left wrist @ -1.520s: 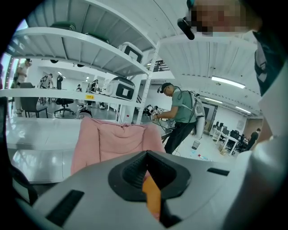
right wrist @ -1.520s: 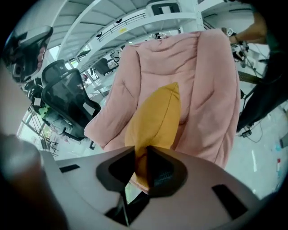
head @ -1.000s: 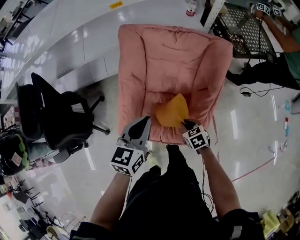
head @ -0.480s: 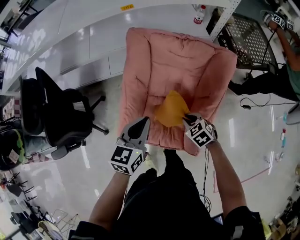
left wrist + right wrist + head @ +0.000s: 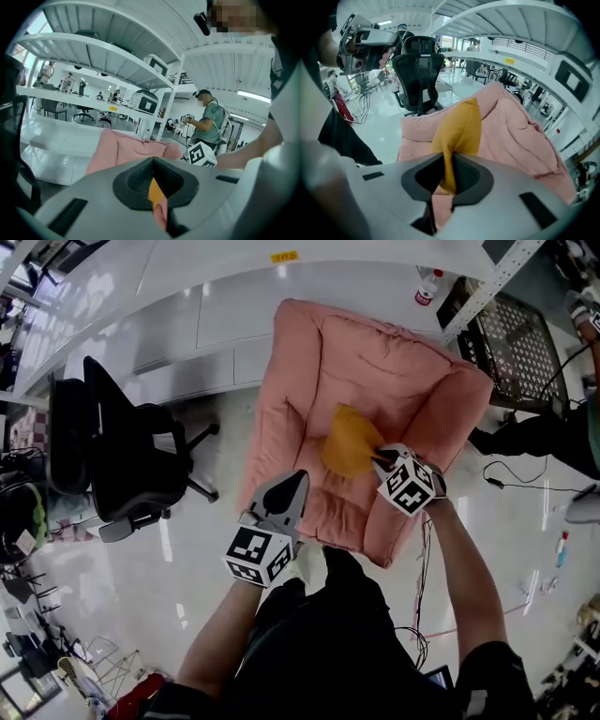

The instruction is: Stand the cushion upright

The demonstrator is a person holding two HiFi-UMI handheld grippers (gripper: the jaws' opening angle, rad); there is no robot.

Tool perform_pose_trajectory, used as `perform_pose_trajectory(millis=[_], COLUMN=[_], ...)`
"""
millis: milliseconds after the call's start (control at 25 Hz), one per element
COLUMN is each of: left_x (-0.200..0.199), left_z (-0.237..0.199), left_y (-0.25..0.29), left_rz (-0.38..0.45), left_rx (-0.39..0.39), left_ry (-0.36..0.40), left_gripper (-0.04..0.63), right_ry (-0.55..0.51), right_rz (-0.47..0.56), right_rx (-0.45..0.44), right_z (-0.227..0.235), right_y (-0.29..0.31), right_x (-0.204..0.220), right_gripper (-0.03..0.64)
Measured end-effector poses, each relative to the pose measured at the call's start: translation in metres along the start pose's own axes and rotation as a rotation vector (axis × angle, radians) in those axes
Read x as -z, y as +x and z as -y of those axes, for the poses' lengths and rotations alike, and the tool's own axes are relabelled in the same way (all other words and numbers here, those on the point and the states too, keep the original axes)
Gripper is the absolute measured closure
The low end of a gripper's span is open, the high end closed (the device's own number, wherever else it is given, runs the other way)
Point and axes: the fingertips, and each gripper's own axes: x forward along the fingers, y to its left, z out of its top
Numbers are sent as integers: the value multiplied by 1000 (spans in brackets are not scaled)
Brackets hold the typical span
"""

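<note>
A small orange cushion (image 5: 350, 440) hangs over the seat of a big pink padded floor chair (image 5: 375, 362). My right gripper (image 5: 377, 458) is shut on the cushion's near edge and points steeply down. In the right gripper view the orange fabric (image 5: 459, 129) is pinched and bunched between the jaws (image 5: 449, 176). My left gripper (image 5: 297, 481) hovers over the chair's front left corner with its jaws together and nothing held. In the left gripper view a sliver of the orange cushion (image 5: 154, 191) and the pink chair (image 5: 122, 147) show past its tip (image 5: 153, 185).
A black office chair (image 5: 122, 456) stands on the glossy floor to the left. A white bench (image 5: 187, 306) runs behind the pink chair, with a bottle (image 5: 428, 287) and a wire rack (image 5: 520, 343) at the back right. Another person (image 5: 562, 432) works at the right; cables (image 5: 422, 610) trail nearby.
My right gripper has lifted the orange cushion up off the seat and farther in, rolling as it went. The left gripper has shifted slightly and stays shut.
</note>
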Motion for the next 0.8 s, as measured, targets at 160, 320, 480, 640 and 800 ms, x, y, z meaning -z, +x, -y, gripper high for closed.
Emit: perform_pose_trajectory(millis=[160, 320, 480, 640, 800], left_x=[-1, 2, 4, 3, 6], left_z=[-4, -9, -15, -22, -25], left_y=[12, 19, 23, 23, 28], left_rz=[-7, -21, -34, -44, -55], left_rx=[-16, -41, -64, -86, -98], left_ry=[-7, -14, -19, -25, -32], left_gripper=[589, 589, 589, 589, 589], right_ry=[-73, -130, -149, -145, -132], right_rz=[-5, -15, -63, -126, -119], right_rx=[-34, -84, -143, -190, -172], right_z=[19, 35, 44, 54, 76], right_y=[13, 31, 57, 81, 93], right_x=[-7, -5, 8, 26, 29], right_gripper=[572, 571, 571, 558, 543])
